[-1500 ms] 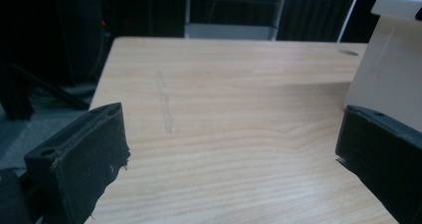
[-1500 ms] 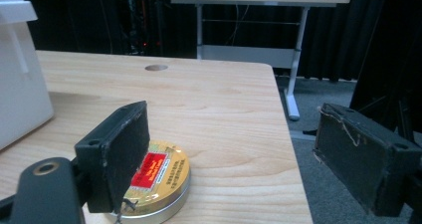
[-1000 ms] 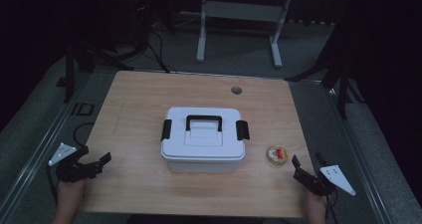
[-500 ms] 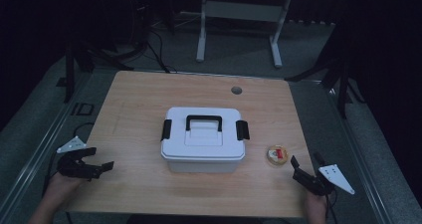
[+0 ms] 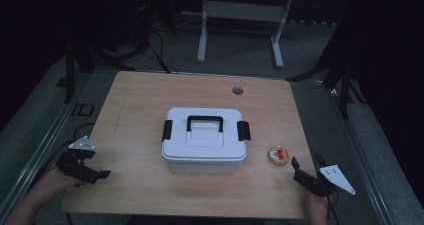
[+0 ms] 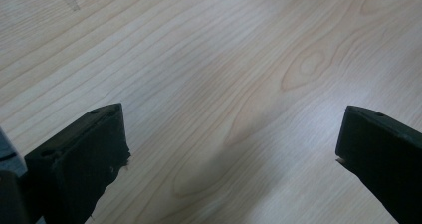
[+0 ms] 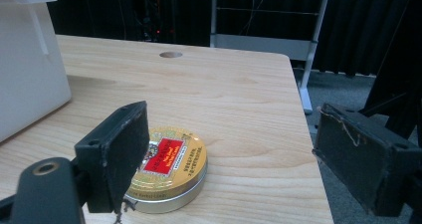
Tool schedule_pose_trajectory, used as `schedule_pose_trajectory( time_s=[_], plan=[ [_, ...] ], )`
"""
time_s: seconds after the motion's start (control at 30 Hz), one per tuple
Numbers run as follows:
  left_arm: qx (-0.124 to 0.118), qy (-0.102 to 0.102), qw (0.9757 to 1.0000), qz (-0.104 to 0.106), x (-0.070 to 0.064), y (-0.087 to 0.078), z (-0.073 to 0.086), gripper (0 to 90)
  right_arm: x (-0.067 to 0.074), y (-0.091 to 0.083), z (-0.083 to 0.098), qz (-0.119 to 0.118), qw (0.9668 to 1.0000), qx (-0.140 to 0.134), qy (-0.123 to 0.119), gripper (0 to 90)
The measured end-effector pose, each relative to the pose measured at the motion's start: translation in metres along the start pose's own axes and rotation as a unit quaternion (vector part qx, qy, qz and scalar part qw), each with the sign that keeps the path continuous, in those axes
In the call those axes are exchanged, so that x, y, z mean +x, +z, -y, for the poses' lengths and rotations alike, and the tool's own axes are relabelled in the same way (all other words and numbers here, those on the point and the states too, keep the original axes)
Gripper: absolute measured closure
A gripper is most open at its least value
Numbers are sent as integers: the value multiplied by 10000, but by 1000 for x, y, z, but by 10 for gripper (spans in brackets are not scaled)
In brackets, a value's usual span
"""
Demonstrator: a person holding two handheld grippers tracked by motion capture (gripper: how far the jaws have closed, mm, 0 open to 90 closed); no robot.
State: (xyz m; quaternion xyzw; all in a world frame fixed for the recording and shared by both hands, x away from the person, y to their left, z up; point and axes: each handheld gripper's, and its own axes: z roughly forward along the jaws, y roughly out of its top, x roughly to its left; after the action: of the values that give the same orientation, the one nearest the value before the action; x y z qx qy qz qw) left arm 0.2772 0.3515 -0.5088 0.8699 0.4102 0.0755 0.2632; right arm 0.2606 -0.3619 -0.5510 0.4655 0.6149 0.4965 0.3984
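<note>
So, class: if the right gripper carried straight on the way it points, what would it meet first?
Probably the round gold tin, lying flat just ahead of the open right gripper, slightly toward one jaw; depth is uncertain.

Black tongs [image 5: 102,174] with grey three-cornered plates and worn pads [image 7: 130,149].

One white lidded storage box [image 5: 204,141], one round gold tin [image 5: 278,155], and two handheld grippers, left gripper [image 5: 92,171] and right gripper [image 5: 299,169].
</note>
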Motion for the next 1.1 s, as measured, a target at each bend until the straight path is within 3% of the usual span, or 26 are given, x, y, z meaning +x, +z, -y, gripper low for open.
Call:
schedule_pose_trajectory(
  time_s=[0.13,0.27,0.3,0.33,0.43,0.57,0.7,0.77,0.83,0.93,0.97,1.1],
  plan=[
    [342,171,9993,31,0,-1,-5,0,0,0,0,-12,10000,8,0,136],
    [832,399,9957,129,-1,-1,-11,0,0,0,0,-19,10000,12,5,136],
    [1078,511,9927,187,-2,-1,-14,0,0,0,0,-18,10000,16,5,136],
    [1078,511,9927,187,-2,-1,-14,0,0,0,0,-18,10000,16,5,136],
    [1426,654,9876,24,-2,-2,-17,0,-1,0,0,-32,10000,17,40,136],
    [1745,675,9823,63,-2,-3,-20,0,-1,0,0,-53,10000,36,76,134],
    [2158,730,9737,100,-3,-2,-22,0,-1,0,1,-60,9999,64,89,133],
    [2391,768,9679,90,-2,-2,-22,0,-1,1,1,-64,9999,74,69,134],
    [2490,756,9655,132,-2,-4,-23,0,-1,1,1,-61,9999,74,63,133],
    [2425,754,9671,168,-2,-9,-28,0,0,1,1,-52,9999,84,42,133],
    [2299,762,9700,200,-2,-14,-32,0,0,1,1,-49,9999,84,30,133],
    [2176,811,9724,228,-3,-19,-39,0,0,1,1,-51,9999,103,38,133]
  ],
)
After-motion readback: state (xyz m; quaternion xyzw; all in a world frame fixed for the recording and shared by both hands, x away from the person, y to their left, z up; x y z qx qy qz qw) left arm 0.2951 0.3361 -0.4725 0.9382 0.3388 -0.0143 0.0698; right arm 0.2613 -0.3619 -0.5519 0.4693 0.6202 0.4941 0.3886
